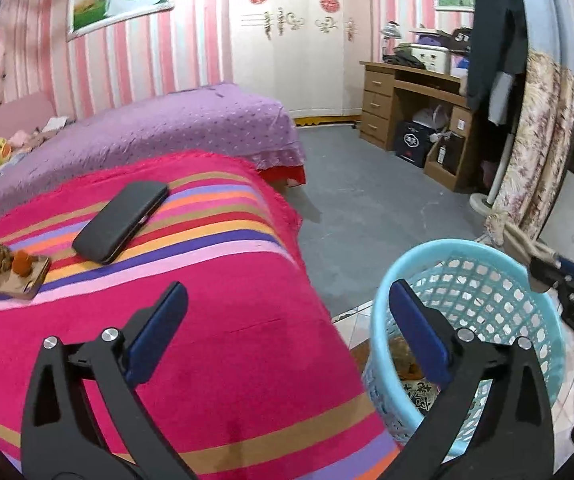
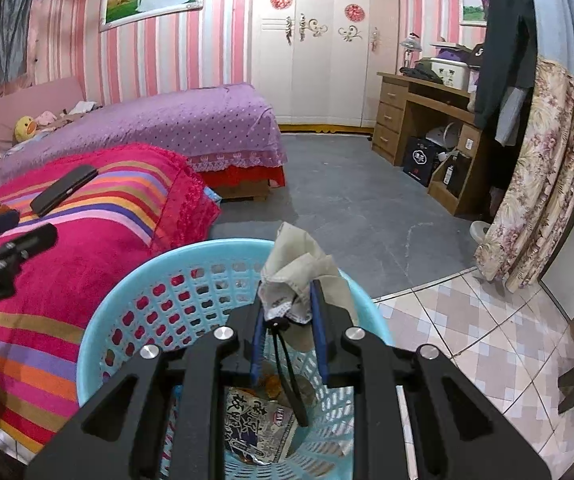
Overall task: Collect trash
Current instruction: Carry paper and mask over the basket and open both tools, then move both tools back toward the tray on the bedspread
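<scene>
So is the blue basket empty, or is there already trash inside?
Not empty. The blue basket holds a printed wrapper and orange scraps at its bottom.

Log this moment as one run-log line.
right gripper: jaws shut on crumpled beige paper wrapper, above light-blue plastic lattice basket | left gripper: open, empty | basket: holds printed snack packet | step: drop pending

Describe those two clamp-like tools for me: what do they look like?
Both are alike. The left gripper has matte black angular arms with triangular cut-outs, round silver bolts at the joints, and two flat fingers faced with dark blue pads. The right gripper matches, with a thin black cord running between its arms. No sleeves or hands show.
</scene>
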Action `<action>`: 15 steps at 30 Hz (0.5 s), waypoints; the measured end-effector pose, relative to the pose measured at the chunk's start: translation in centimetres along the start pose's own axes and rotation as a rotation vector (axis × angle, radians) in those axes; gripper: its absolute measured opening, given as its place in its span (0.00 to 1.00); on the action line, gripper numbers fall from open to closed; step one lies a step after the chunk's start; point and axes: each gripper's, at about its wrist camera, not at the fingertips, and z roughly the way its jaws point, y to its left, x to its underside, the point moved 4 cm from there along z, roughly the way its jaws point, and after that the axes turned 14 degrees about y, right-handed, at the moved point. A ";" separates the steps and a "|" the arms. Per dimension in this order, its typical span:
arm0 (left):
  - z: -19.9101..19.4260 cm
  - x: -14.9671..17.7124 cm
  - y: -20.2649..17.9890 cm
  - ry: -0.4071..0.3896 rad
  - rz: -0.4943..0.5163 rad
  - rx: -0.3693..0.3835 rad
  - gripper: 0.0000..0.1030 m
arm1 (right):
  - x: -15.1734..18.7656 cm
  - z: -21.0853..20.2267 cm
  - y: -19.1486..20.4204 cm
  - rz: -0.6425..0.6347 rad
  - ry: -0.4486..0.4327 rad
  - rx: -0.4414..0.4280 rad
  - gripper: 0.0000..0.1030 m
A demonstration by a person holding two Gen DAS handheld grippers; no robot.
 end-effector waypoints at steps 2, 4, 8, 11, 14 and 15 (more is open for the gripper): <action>-0.2 -0.1 0.9 0.005 -0.022 0.003 0.94 | 0.0 0.4 0.5 -0.003 0.014 0.018 0.33; -0.6 -0.2 1.8 -0.001 -0.032 -0.010 0.94 | 0.0 0.4 1.0 -0.011 0.013 0.042 0.53; -1.2 0.3 3.5 -0.002 -0.038 -0.024 0.94 | -0.5 -0.3 1.7 -0.002 -0.003 0.096 0.74; -2.1 0.4 5.1 -0.007 -0.048 -0.032 0.94 | -1.0 -1.2 2.3 0.027 -0.034 0.131 0.89; -3.3 0.5 7.3 -0.017 -0.060 -0.048 0.94 | -1.5 -1.8 2.8 0.075 -0.046 0.147 0.95; -3.7 0.6 8.0 -0.022 -0.063 -0.054 0.94 | -1.7 -1.8 2.9 0.090 -0.048 0.137 0.95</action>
